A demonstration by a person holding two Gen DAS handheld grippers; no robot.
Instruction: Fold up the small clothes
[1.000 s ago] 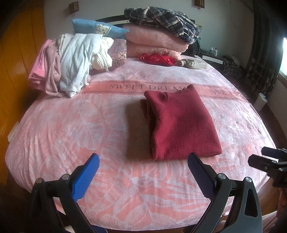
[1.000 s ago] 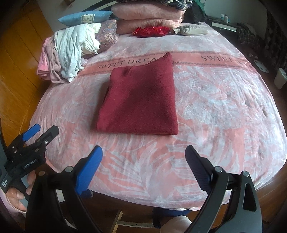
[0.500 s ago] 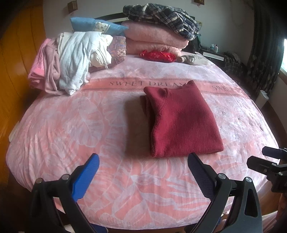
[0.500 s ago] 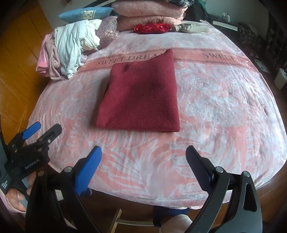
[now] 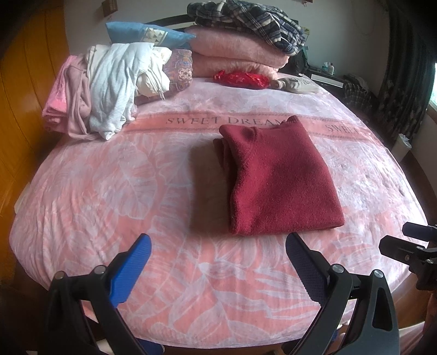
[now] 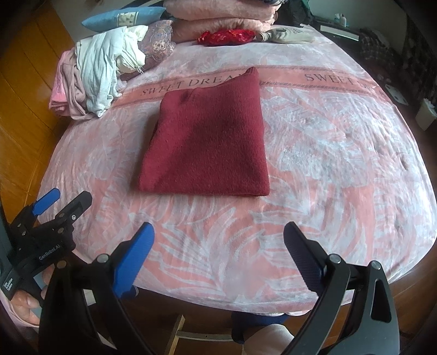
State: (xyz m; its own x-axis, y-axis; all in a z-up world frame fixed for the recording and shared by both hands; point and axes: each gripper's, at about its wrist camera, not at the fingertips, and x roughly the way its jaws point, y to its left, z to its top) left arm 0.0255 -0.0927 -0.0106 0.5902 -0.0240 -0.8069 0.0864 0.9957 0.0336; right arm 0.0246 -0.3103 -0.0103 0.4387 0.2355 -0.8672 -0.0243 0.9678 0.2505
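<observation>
Both tongs released and empty, left gripper (image 5: 218, 256) and right gripper (image 6: 218, 245) at the near bed (image 6: 341, 169) edge, folded maroon sweater (image 6: 207, 144) mid-bed; risk: grabbing only the top layer near its left stacked edges could unfold it.

Both grippers hang at the near edge of the bed, jaws spread wide and holding nothing. Ahead of the left gripper (image 5: 218, 262) the pink bedspread (image 5: 109, 196) lies bare up to the folded maroon sweater (image 5: 281, 177), which sits ahead and slightly to its right. Beyond, to its far left, a heap of loose clothes (image 5: 109, 90) blocks that corner. Ahead of the right gripper (image 6: 218, 251) and off to its right the cover is open; stacked blankets (image 6: 218, 16) and a red pouch (image 6: 226, 37) line the far end.
</observation>
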